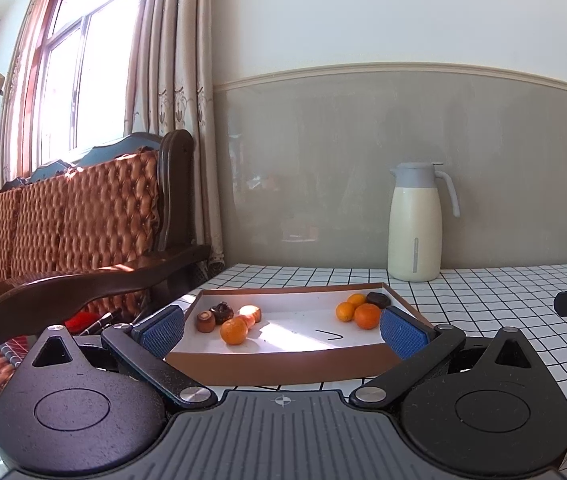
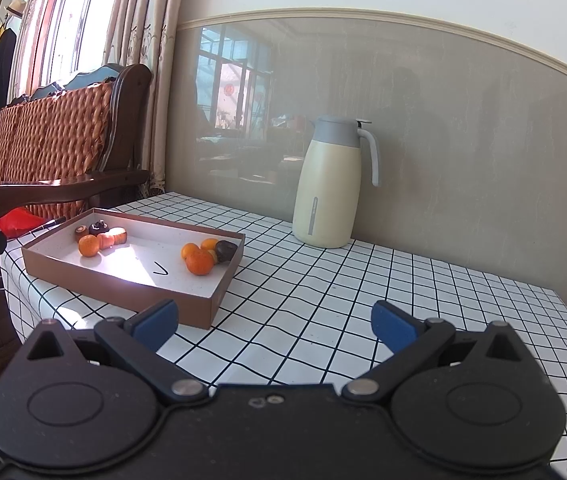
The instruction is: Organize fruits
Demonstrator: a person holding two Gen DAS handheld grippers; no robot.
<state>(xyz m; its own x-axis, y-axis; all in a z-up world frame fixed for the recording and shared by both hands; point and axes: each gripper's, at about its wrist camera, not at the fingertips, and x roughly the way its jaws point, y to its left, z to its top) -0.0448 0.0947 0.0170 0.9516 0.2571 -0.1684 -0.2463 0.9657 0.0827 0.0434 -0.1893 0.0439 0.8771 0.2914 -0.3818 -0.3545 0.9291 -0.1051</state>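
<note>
Tray (image 1: 283, 368) long axis crosswise, fruits (image 1: 234, 331) possibly mixed — both claws spread, empty.

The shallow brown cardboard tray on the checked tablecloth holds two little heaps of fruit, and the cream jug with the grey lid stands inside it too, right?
Not quite. The cream jug with the grey lid stands outside the shallow brown cardboard tray, on the checked tablecloth by the wall, as the right wrist view shows. The two heaps of fruit, left and right, are in the tray.

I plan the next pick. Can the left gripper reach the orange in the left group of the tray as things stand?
Probably yes. The left gripper is open and faces the tray head-on. The orange sits nearest the front of its group, with only the low front wall before it.
</note>
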